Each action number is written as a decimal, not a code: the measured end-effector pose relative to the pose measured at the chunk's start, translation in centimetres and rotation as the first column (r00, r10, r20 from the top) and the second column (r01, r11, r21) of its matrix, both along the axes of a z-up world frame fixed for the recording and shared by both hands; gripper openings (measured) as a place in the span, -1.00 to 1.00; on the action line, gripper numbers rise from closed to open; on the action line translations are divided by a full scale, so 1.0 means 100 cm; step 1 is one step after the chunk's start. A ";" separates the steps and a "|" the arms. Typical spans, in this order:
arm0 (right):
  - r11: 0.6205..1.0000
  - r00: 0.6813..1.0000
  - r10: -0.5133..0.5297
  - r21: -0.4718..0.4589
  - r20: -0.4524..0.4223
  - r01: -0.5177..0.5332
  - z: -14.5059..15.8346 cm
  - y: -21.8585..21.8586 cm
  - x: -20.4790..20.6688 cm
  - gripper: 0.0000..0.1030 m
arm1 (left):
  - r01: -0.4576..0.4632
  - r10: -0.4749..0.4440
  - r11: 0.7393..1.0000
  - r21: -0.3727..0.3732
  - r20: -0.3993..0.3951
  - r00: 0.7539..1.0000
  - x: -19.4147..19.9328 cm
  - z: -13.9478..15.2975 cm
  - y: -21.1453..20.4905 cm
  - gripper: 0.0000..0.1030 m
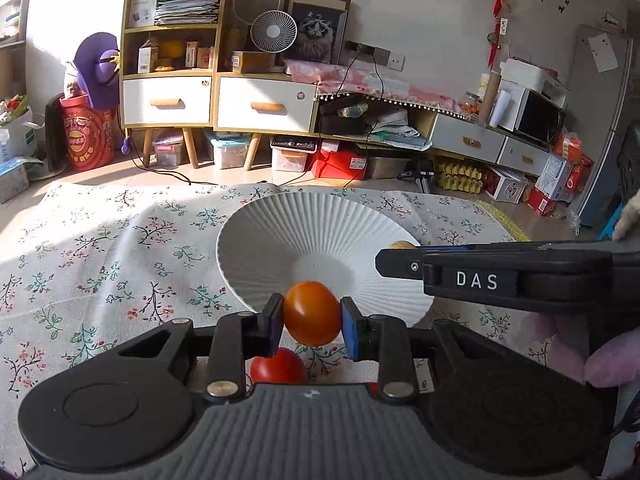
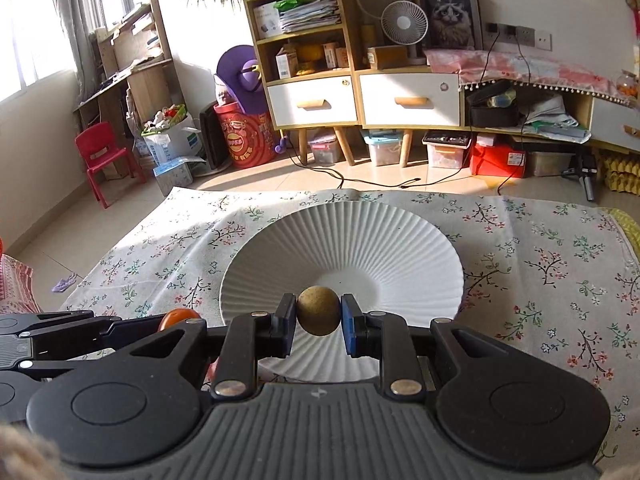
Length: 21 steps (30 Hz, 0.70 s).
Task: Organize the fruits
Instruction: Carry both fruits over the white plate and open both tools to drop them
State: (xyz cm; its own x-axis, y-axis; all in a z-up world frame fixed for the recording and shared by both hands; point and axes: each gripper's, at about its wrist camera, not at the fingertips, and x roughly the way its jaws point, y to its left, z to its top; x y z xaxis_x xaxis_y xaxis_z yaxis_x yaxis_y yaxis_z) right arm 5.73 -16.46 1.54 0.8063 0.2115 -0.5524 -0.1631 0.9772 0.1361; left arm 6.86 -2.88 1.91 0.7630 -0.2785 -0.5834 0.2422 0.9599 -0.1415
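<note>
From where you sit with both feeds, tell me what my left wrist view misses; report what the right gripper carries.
Observer: The right gripper is shut on a small brown round fruit.
Operator: Say where it hangs over the white ribbed plate.
Observer: Above the near part of the plate, whose centre is bare.
Operator: Give me how my left gripper looks from there.
Observer: Your left gripper comes in from the left edge, and only the top of its orange tomato shows.
</note>
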 end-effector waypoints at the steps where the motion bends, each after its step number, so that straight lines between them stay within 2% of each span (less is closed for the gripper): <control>1: 1.000 1.000 -0.006 0.009 -0.007 0.006 -0.001 -0.003 0.004 -0.59 | 0.003 -0.003 1.000 -0.005 -0.008 1.000 0.005 -0.001 -0.001 -0.28; 5: 0.998 0.999 -0.030 0.047 -0.042 0.032 -0.007 -0.014 0.020 -0.59 | 0.004 -0.004 1.000 -0.008 -0.028 1.000 0.021 -0.008 -0.002 -0.28; 15: 0.999 0.995 -0.036 -0.007 -0.091 0.035 -0.021 -0.013 0.036 -0.59 | 0.029 -0.027 0.998 0.056 -0.050 0.998 0.045 -0.023 -0.013 -0.28; 21: 0.999 0.993 -0.034 -0.021 -0.109 0.032 -0.025 -0.012 0.041 -0.59 | 0.031 -0.027 0.998 0.061 -0.062 0.998 0.052 -0.027 -0.013 -0.28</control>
